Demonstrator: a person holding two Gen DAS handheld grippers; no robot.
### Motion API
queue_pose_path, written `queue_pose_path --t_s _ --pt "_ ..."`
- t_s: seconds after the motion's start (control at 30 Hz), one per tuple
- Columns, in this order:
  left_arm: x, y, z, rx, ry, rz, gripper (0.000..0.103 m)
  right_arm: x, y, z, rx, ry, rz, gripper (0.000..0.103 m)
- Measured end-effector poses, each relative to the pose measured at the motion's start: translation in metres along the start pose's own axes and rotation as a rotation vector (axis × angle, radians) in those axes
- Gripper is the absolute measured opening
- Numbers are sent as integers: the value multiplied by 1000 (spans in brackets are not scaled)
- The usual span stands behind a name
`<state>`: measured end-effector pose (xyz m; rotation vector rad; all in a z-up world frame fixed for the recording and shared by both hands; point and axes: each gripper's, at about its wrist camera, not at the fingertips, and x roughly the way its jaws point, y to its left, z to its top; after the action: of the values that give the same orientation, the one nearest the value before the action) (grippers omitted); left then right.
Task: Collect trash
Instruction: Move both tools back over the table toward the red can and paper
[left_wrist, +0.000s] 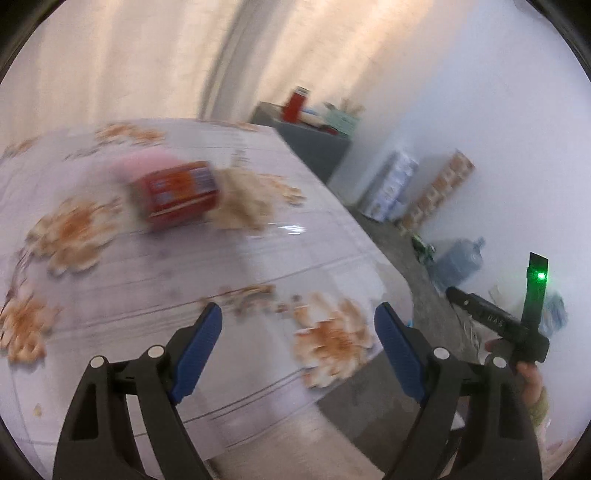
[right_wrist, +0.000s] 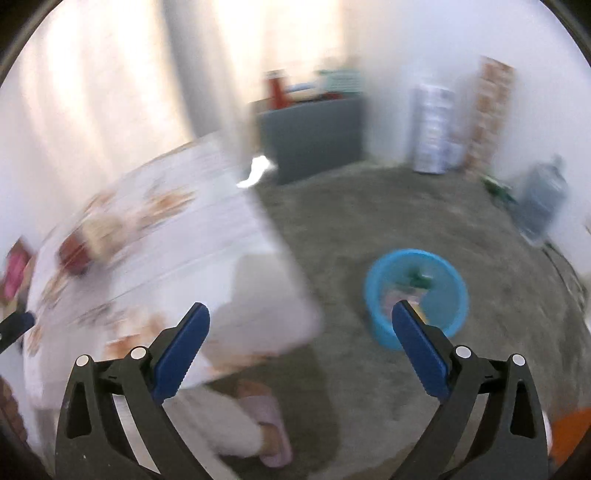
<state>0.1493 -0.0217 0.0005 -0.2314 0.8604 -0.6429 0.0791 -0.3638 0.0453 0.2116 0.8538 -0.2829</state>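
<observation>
On your far left, the red packet (left_wrist: 173, 195) lies on the counter (left_wrist: 258, 258), with something pink and blurred touching its far side and a tan crumpled piece touching its right side. Your left hand-held gripper (left_wrist: 298, 325) hangs above the near part of the counter, jaws spread wide, nothing between them, well short of the packet. Both views are smeared, so if you reach at this pace you could misjudge the packet's edge and push it further away, or catch the tan piece along with it.

Moving right, your right hand-held gripper (right_wrist: 301, 321) is also wide open and empty, over the counter's corner and the floor. Beyond it, the blue basin (right_wrist: 380, 291) sits on the floor with some litter already inside. Release a light wrapper too high or off-centre and it may drift past the rim. Your slippered foot (right_wrist: 269, 428) stands near the basin; a careless step could knock it.
</observation>
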Motion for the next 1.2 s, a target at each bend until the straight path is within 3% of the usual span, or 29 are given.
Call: queue_pose_path --t_s 0.23,0.4,0.8,1.07,1.2 --pt "-22 49 -9 -84 -50 48 83 42 121 -7 -218 110 165 95" --pt "-37 74 -10 -111 -54 60 83 73 178 -17 -330 185 162 95" --pt "-41 88 25 -12 -45 108 87 132 203 -8 -393 311 130 95" --pt "-9 74 59 117 -35 124 90 149 208 5 -431 302 169 96" --pt "20 66 81 236 -6 127 90 155 208 6 -435 282 180 96"
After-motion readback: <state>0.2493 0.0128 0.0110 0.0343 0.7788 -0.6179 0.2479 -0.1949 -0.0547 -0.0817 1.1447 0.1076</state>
